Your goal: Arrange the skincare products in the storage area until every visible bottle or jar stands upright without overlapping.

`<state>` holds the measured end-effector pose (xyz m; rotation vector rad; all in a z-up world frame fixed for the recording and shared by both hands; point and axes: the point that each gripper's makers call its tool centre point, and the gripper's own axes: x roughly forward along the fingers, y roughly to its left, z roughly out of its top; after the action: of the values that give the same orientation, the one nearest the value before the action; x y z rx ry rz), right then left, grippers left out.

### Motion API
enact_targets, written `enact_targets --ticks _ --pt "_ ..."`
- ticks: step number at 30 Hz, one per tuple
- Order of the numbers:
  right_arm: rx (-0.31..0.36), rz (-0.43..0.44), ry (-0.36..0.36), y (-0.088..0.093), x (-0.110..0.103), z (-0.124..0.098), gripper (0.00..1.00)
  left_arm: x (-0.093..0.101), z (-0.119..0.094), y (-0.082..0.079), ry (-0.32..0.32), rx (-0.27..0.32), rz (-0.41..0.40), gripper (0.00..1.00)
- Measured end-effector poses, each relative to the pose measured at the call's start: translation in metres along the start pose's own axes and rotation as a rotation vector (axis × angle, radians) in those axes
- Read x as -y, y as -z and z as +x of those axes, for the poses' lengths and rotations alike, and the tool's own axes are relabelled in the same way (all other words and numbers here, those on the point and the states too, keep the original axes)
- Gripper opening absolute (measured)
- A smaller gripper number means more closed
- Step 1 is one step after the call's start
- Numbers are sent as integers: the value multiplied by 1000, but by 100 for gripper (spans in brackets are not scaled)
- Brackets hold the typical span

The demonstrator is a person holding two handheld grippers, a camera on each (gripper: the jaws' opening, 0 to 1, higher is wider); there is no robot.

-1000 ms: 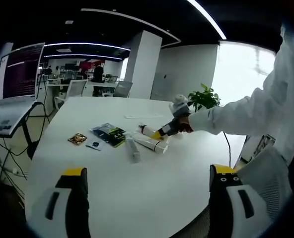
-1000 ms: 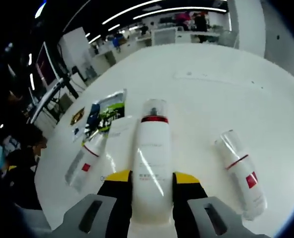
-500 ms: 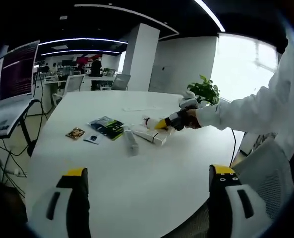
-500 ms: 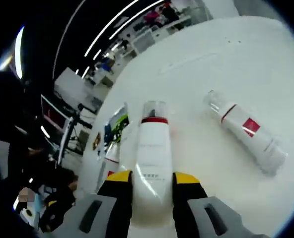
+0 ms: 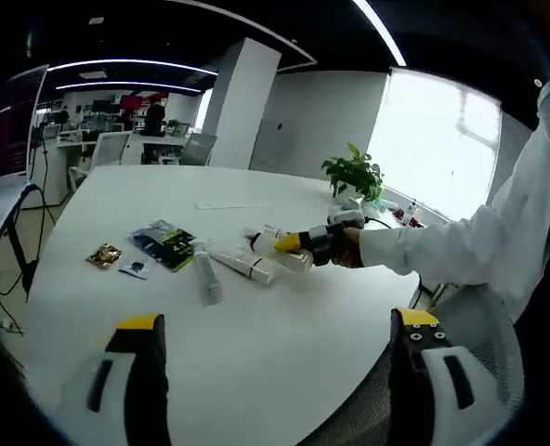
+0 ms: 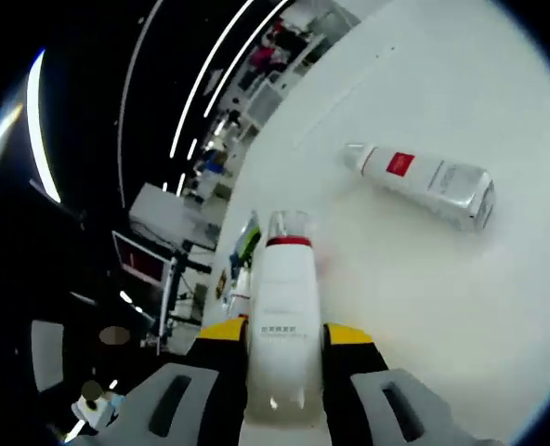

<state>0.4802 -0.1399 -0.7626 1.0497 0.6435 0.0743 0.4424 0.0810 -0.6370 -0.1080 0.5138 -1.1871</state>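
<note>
White bottle (image 6: 282, 325) clamped between right hand-held gripper (image 6: 282, 336) jaws; left hand-held gripper (image 5: 280, 325) open, above table (image 5: 284, 344)

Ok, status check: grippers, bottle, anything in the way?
Right gripper shut on white bottle, lifted off table. Left gripper open, holding nothing. Second bottle lying flat; packets and tube beside it.

White round table (image 5: 256, 344) bearing a green-black packet (image 5: 163, 243), gold sachet (image 5: 103, 255); potted plant (image 5: 353, 174) beyond.
</note>
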Motion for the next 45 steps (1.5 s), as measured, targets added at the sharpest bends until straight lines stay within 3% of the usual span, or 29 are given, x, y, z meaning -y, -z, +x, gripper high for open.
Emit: enact_targets --ticks 3,8,11,16,24,29,33,37,41,45 --pt "-4 59 -21 4 -1 1 23 -3 15 -5 53 -1 -76 92" --pt "0 97 -55 9 -3 -3 23 -9 42 -5 76 -38 -85 89" --pt "8 128 -72 15 -4 -5 23 -10 56 -5 103 -44 -173 87" --pt "13 189 -106 23 -6 -7 23 -3 84 -2 153 -70 -278 79" --pt "-20 191 -118 37 -11 -14 23 23 135 1 220 -102 -437 75" --pt "-32 221 -141 46 -13 -19 23 20 161 8 195 -109 -569 75" --pt "-43 224 -149 52 -17 -23 23 15 174 18 164 -131 -612 77" --pt "-40 238 -158 55 -18 -25 23 28 180 30 178 -187 -674 81" --pt "-55 240 -168 59 -21 -28 23 21 194 25 140 -130 -726 80" --pt "-53 231 -172 60 -25 -33 23 24 202 28 140 -134 -786 82"
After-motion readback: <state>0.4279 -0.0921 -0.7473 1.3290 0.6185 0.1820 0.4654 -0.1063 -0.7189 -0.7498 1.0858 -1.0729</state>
